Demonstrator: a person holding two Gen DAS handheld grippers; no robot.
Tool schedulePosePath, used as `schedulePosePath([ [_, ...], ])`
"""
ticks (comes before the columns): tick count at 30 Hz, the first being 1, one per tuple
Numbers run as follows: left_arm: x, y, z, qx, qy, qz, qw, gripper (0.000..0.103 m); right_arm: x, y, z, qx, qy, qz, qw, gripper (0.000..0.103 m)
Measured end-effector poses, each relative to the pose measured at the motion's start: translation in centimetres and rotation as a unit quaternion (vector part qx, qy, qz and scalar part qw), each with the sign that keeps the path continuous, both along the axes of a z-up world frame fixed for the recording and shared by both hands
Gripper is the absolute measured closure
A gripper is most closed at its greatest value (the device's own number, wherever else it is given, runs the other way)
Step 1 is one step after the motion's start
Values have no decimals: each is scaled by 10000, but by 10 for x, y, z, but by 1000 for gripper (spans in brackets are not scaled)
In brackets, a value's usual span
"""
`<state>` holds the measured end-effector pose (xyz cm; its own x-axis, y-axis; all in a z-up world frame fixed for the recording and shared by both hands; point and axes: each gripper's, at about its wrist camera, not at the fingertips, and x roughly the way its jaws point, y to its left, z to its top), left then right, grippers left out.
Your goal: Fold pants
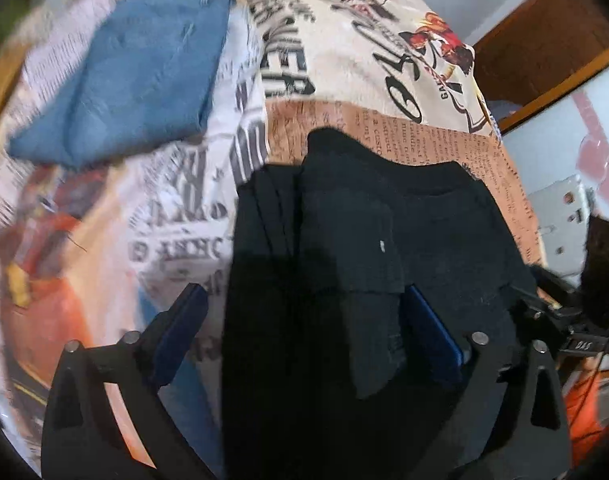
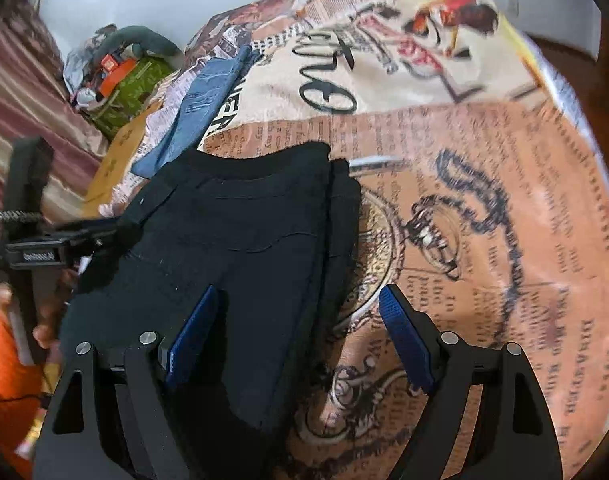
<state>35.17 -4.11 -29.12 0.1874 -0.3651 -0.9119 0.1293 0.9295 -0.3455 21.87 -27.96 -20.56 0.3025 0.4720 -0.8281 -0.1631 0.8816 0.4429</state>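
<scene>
We have both pairs of fingers spread wide with nothing pinched: the left gripper [image 1: 304, 332] straddles the near edge of the black pants [image 1: 384, 240], its pads clear of the cloth, and the right gripper [image 2: 296, 336] hangs over the pants' right edge, one pad above the dark fabric and one above the printed bedspread [image 2: 484, 200]. To do this step well, we judge each gripper should pinch every layer at its own near corner and lift together, so the fold lands square. We count two grippers, one black pair mid-bed, and one folded blue garment [image 1: 136, 80] farther back.
</scene>
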Motion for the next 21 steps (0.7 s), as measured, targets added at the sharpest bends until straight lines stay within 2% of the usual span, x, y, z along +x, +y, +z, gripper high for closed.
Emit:
schedulePosePath([
  [7,4,-7,-2,-233,150,-192,9994,0,0,-1,-2,366,82,31,9993,23],
  [9,6,-11,0,-292,157,-291,9990,3,3,2,-2,426,106,66,9990,27],
  [10,7,-14,0,-333,169,-336,9987,4,5,4,-3,498,144,86,9986,32],
  [12,8,-21,2,-425,178,-451,9979,9,9,7,-5,622,248,101,9977,34],
  [16,5,-28,7,-377,109,-681,9969,15,11,16,-4,513,351,313,9976,44],
  [19,1,-28,14,-318,-19,-715,9969,24,13,18,-2,571,467,362,9966,54],
  [21,-1,-26,18,-217,-103,-653,9976,39,13,20,1,474,416,397,9972,61],
])
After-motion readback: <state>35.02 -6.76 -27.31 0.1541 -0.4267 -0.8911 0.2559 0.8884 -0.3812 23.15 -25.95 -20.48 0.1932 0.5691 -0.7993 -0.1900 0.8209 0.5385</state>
